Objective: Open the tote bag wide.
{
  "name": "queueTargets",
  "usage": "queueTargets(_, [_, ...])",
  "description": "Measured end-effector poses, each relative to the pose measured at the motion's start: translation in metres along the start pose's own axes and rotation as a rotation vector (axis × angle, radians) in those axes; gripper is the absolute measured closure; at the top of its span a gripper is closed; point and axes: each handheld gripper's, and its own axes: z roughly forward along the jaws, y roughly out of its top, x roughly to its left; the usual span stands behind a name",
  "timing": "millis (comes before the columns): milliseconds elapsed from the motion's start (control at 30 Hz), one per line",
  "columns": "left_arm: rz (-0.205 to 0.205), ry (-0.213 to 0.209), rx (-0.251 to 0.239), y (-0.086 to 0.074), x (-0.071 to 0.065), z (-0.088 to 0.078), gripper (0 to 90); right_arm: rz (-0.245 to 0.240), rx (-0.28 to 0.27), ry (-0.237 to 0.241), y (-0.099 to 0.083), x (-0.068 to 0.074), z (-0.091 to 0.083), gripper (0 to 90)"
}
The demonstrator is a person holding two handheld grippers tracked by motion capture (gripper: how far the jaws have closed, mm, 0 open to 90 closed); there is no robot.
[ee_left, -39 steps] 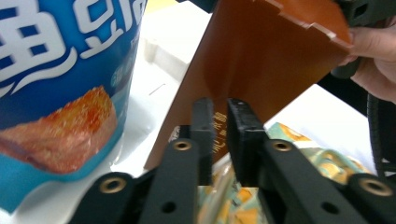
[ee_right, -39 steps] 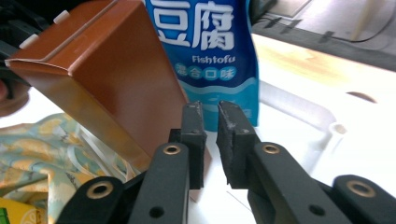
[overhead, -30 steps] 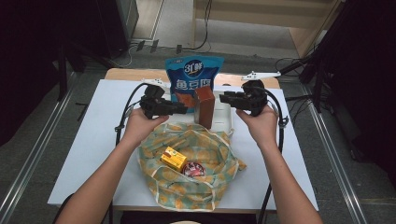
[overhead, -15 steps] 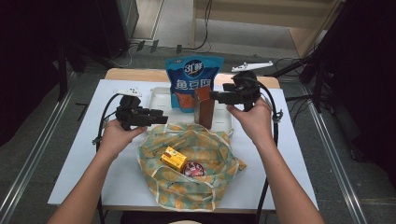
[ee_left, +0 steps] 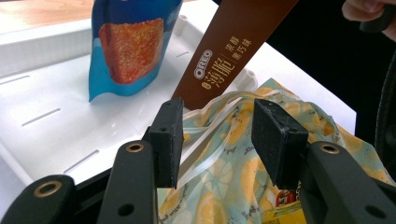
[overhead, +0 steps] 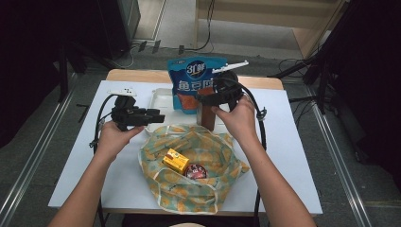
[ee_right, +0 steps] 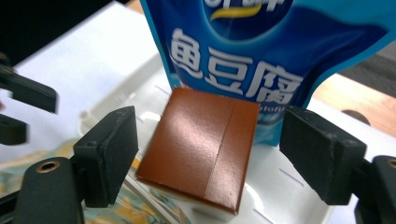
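On the white counter point(overhead: 71, 161) lies the open lemon-print bag point(overhead: 189, 165). Behind it a blue snack pouch point(overhead: 194, 82) leans in a white tray point(overhead: 161, 97). The brown Oreo box point(ee_right: 198, 147) stands on end at the bag's far rim, long axis upright. The right gripper point(ee_right: 208, 156) is nearer: its fingers have just opened wide and straddle the box top without touching. The left gripper point(ee_left: 217, 140) hangs part open and empty over the bag's clear strap point(ee_left: 210, 140).

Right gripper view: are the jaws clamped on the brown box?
No. The right gripper has its jaws spread wide, with open gaps on both sides of the brown box, and neither pad touches it.
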Motion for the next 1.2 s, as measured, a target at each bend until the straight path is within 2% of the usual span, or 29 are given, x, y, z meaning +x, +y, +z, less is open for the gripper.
queueTargets(133, [-0.001, 0.002, 0.002, -0.001, 0.002, 0.000, 54.3, -0.015, 0.042, -0.008, -0.001, 0.000, 0.010, 20.6])
queueTargets(267, [0.000, 0.012, 0.023, -0.005, 0.003, 0.002, 54.4, -0.023, 0.074, -0.007, -0.004, -0.003, 0.011, 29.2])
queueTargets(400, [-0.005, 0.015, 0.017, -0.005, 0.005, 0.001, 54.4, -0.036, 0.075, 0.017, -0.006, -0.010, 0.006, 41.5])
queueTargets(633, [-0.011, 0.026, 0.001, -0.006, 0.008, -0.005, 54.6, -0.084, 0.054, 0.043, -0.004, -0.010, 0.004, 43.4])
queueTargets(833, [-0.024, 0.032, -0.014, -0.007, 0.012, -0.010, 54.6, -0.121, 0.035, 0.084, 0.008, 0.004, 0.010, 43.5])
queueTargets(1033, [-0.030, 0.039, -0.019, -0.008, 0.015, -0.014, 54.7, -0.161, 0.010, 0.128, 0.021, 0.024, 0.026, 43.5])
queueTargets(1200, [-0.029, 0.043, -0.013, -0.010, 0.017, -0.014, 54.7, -0.167, -0.026, 0.169, 0.025, 0.030, 0.042, 43.5])
